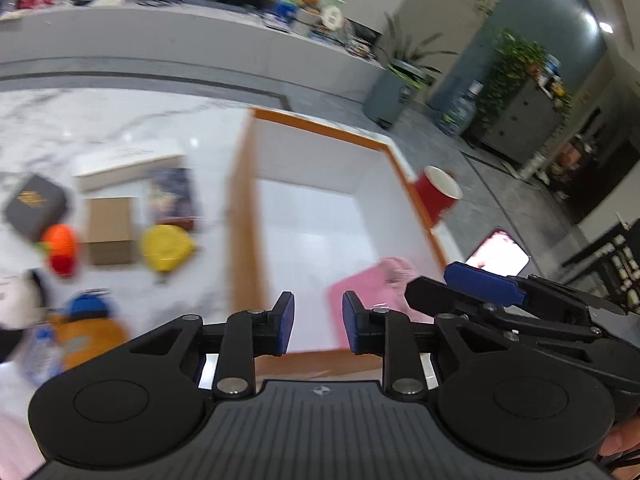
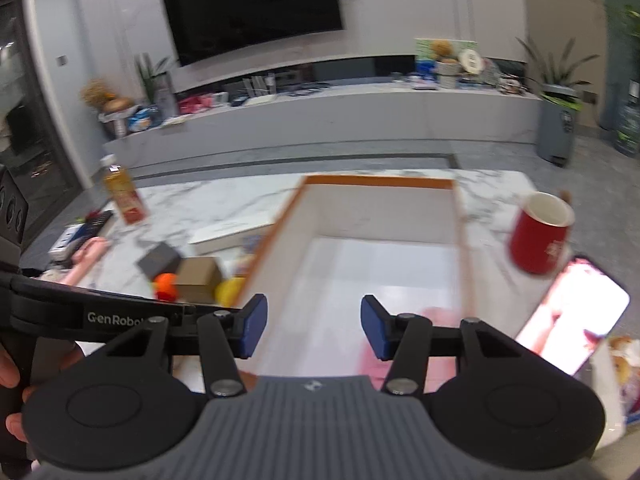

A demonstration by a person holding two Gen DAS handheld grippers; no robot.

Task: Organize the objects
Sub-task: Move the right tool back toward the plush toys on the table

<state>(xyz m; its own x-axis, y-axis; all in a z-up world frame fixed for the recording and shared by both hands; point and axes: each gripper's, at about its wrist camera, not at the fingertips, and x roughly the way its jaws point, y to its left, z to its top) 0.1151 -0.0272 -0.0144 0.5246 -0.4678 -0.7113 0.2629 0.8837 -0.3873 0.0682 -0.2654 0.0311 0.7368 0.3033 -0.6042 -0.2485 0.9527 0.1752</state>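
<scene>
A white box with an orange rim (image 1: 320, 124) (image 2: 380, 179) stands open on the marble table. A pink item (image 1: 360, 300) (image 2: 404, 354) lies in its near right corner. My left gripper (image 1: 318, 326) hovers open over the box's near edge, nothing between its blue pads. My right gripper (image 2: 314, 328) is open too, above the same near edge, with the pink item below its right finger. Its arm (image 1: 520, 304) shows at the right of the left wrist view. Left of the box lie a yellow toy (image 1: 166, 247) (image 2: 229, 291), an orange toy (image 1: 60, 248) (image 2: 166, 286), a brown carton (image 1: 110, 230) (image 2: 198, 278) and a dark box (image 1: 34, 206) (image 2: 160, 260).
A red cup (image 1: 436, 196) (image 2: 538, 236) and a lit phone (image 1: 500, 256) (image 2: 572, 312) sit right of the box. A drink bottle (image 2: 122, 192) stands at the table's far left. A flat white box (image 1: 128, 166) and a blue-capped orange toy (image 1: 86, 328) lie left.
</scene>
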